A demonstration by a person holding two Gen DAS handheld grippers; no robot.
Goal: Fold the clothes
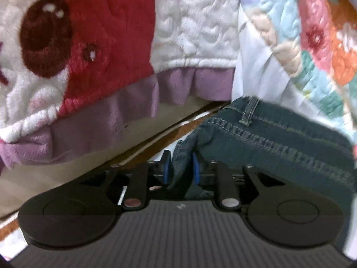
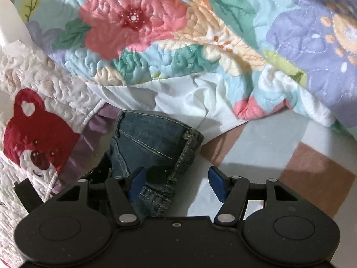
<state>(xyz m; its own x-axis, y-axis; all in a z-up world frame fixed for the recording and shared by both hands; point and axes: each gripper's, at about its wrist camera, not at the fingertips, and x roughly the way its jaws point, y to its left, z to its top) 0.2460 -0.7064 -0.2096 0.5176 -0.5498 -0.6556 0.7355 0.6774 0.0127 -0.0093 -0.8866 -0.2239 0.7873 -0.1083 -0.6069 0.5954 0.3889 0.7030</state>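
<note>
A small pair of dark blue jeans (image 1: 279, 138) lies bunched on the bed. In the left wrist view a fold of the denim fills the narrow gap between the blue pads (image 1: 167, 167), and my left gripper (image 1: 181, 168) is shut on it. From the right wrist view the jeans (image 2: 147, 143) lie folded over, their stitched waistband running down past the left pad (image 2: 137, 182). My right gripper (image 2: 177, 183) stands open over that edge. Its right pad (image 2: 217, 182) hangs clear above the sheet, touching nothing.
A white plush blanket with a red bear (image 2: 33, 143) and a purple ruffle (image 1: 93, 125) lies to the left. A floral quilt (image 2: 178, 33) with white lining is heaped behind the jeans. A brown and pale checked sheet (image 2: 301, 156) lies to the right. A wooden strip (image 1: 178, 129) shows under the ruffle.
</note>
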